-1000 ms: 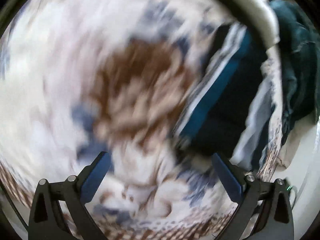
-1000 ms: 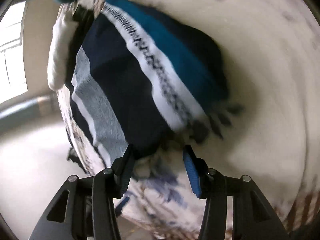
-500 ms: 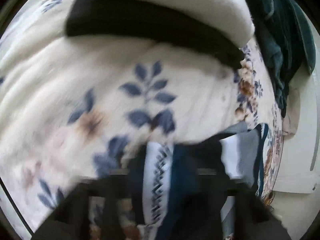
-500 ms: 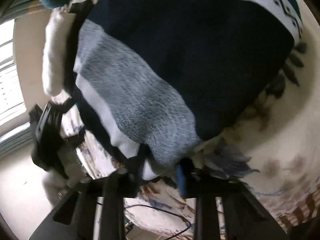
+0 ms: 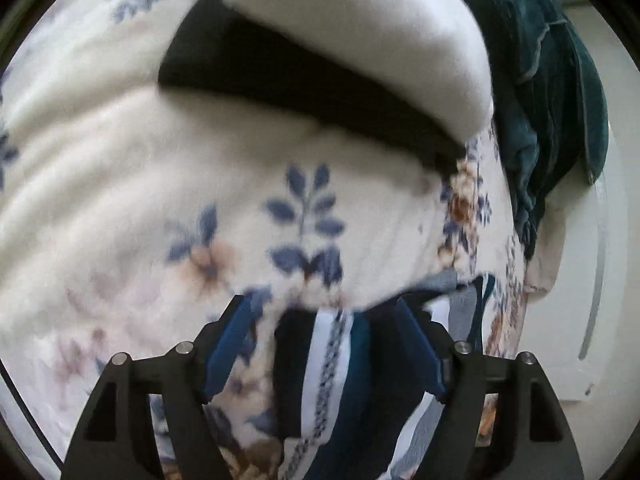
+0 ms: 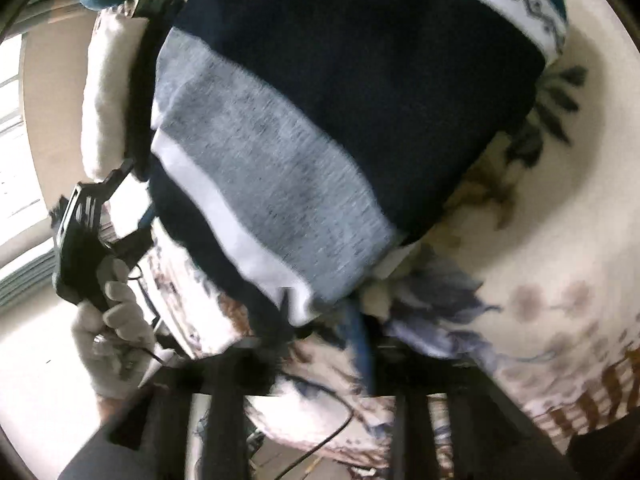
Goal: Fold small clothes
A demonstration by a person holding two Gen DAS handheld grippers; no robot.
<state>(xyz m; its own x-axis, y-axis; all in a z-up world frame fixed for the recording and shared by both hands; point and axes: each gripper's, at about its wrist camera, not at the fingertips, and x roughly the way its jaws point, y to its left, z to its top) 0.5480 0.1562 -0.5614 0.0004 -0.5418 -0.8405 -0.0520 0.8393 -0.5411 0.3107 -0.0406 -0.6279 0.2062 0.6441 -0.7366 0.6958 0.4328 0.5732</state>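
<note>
A striped knit garment (image 6: 320,120) in navy, grey, white and teal lies on a cream floral blanket (image 6: 560,260). In the left wrist view its near edge (image 5: 340,380) lies between the fingers of my left gripper (image 5: 324,344), which stands open around it. My right gripper (image 6: 324,320) is blurred at the garment's grey and white corner; its fingers look close together on that corner. The left gripper and a gloved hand show in the right wrist view (image 6: 92,240) at the garment's far side.
A folded stack of a white piece (image 5: 360,28) over a black piece (image 5: 300,80) lies on the blanket (image 5: 120,200) beyond the garment. A dark teal garment (image 5: 552,100) is heaped at the blanket's right edge. Pale floor (image 5: 592,320) lies beyond.
My left gripper has come onto the garment's edge and now shows open around it. My right gripper has moved to the grey and white corner and closed in on it.
</note>
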